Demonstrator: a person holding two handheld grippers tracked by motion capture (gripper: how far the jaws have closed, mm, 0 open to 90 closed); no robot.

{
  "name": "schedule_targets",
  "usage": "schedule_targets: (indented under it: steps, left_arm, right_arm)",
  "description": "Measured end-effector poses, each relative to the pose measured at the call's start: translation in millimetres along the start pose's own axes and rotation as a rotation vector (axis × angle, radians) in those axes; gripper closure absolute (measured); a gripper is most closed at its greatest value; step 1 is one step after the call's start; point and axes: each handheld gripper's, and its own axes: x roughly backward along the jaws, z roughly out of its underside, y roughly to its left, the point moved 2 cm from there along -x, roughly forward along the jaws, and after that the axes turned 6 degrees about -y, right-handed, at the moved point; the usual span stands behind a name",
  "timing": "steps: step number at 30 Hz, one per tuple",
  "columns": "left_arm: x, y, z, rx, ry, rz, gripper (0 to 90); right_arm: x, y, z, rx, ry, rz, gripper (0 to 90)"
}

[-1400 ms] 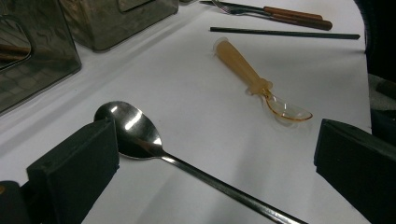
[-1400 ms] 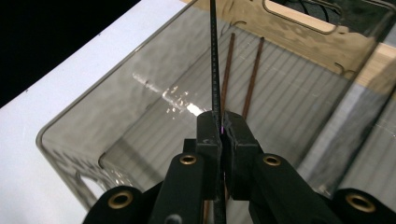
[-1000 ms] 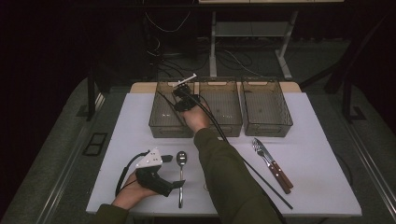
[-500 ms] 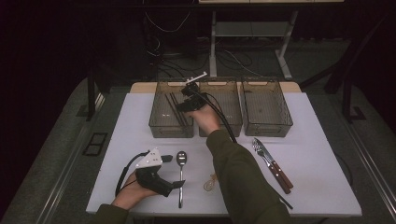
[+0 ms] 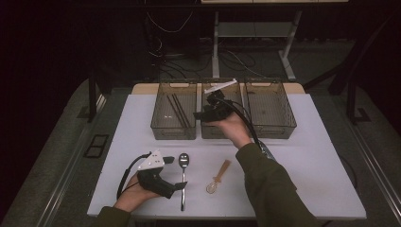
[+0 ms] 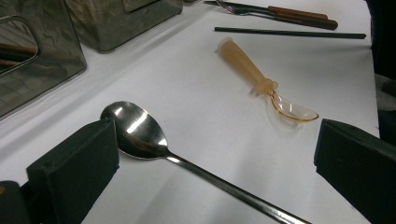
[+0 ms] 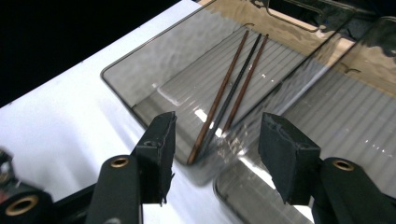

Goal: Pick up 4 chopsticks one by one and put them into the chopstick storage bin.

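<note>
Upper middle of the high view: the right gripper (image 5: 197, 115) hangs above the middle of three clear smoky plastic bins, its tips toward the left bin (image 5: 158, 126). Its jaws have just been opening and stand apart with nothing between them; in the right gripper view (image 7: 212, 154) the two black pads frame the corner of that left bin from above. Inside the bin lie three thin chopsticks (image 7: 231, 91), two reddish-brown and one dark, side by side along the ribbed floor (their lower ends sit in the near corner); in the high view they run as slanted dark lines (image 5: 176, 109) in the left bin. Lower left of the high view: the left gripper (image 5: 178, 172) rests on the white table (image 5: 307, 156), held by a hand, with the long-handled polished steel spoon (image 5: 183, 163) just off its tips. In the left gripper view (image 6: 215, 154) the jaws stand wide apart, the spoon's bowl (image 6: 133, 130) just beside the left pad, its handle running toward the lower right between them; no pad presses on it. Right of centre lies a translucent amber plastic spoon (image 6: 261, 79). Upper right of that view: a single dark chopstick (image 6: 289, 32) and wooden-handled cutlery (image 6: 285, 13).
</note>
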Motion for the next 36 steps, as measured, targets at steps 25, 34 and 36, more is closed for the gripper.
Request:
schedule_targets:
  steps: [25,34,36]
  left_arm:
    - [0.7,1.8,1.5,0.005,0.014,-0.009,0.0]
    - [0.9,2.3,2.0,0.01,0.012,-0.015,0.0]
    - [1.0,2.1,2.1,0.013,0.017,-0.017,0.0]
  right_arm:
    - [88.4,-19.3,82.8,0.043,-0.036,-0.032,42.3]
    - [116.5,-27.7,122.0,0.017,-0.032,-0.021,42.4]
    - [121.8,-28.8,131.8,0.009,-0.025,-0.015,42.4]
